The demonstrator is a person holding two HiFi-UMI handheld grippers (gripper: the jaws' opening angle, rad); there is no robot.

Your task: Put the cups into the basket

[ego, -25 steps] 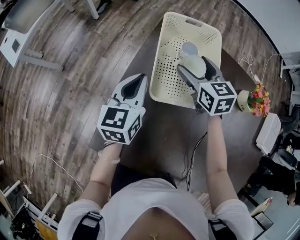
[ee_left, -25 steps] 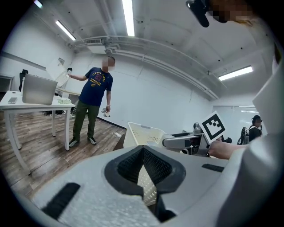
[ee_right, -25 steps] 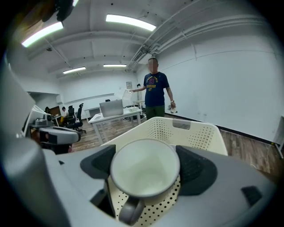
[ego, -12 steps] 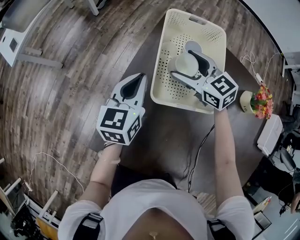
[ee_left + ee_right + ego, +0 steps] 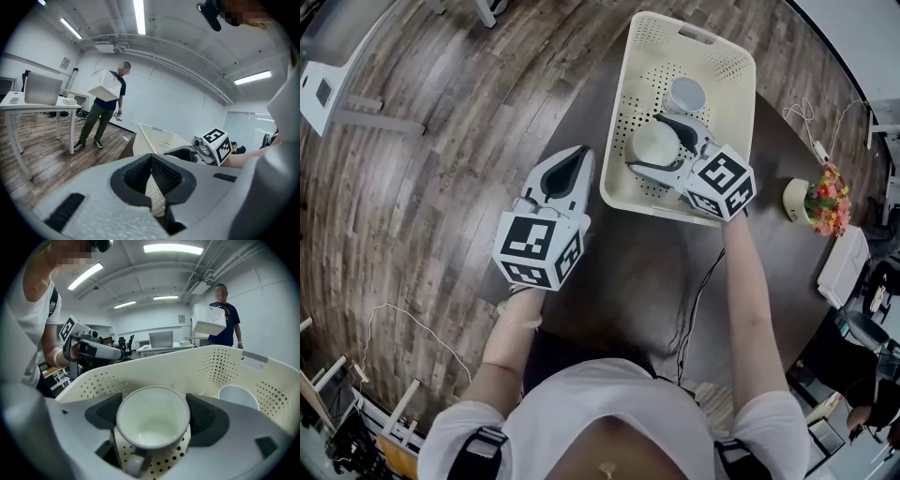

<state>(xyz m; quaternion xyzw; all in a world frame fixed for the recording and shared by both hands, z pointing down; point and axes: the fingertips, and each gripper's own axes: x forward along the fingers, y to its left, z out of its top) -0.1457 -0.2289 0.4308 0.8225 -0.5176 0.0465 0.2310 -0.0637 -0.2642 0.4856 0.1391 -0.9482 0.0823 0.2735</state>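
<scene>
Head view: my right forearm reaches forward over the dark table [image 5: 619,272], and the right gripper [image 5: 652,146] sits over the near half of the cream perforated basket [image 5: 622,112], its jaws pointing away and to the left. They are closed on a white cup [image 5: 656,142] held inside the basket; I cannot tell whether it touches the floor. A second cup [image 5: 686,94] stands upright further back in the basket, mouth up. My left forearm is held close in, and the left gripper [image 5: 572,161] is just beside the basket's near left corner, pointing forward. Left gripper view: the dotted pads meet with nothing between them [image 5: 154,190], and the basket [image 5: 149,137] lies ahead to the right. Right gripper view: the held cup [image 5: 152,420] is plain glossy white. Its long axis runs along the jaws, mouth toward the camera and handle downward, with a black pad pressing each side. The second cup [image 5: 236,397] sits to the right, against the basket wall [image 5: 187,365].
</scene>
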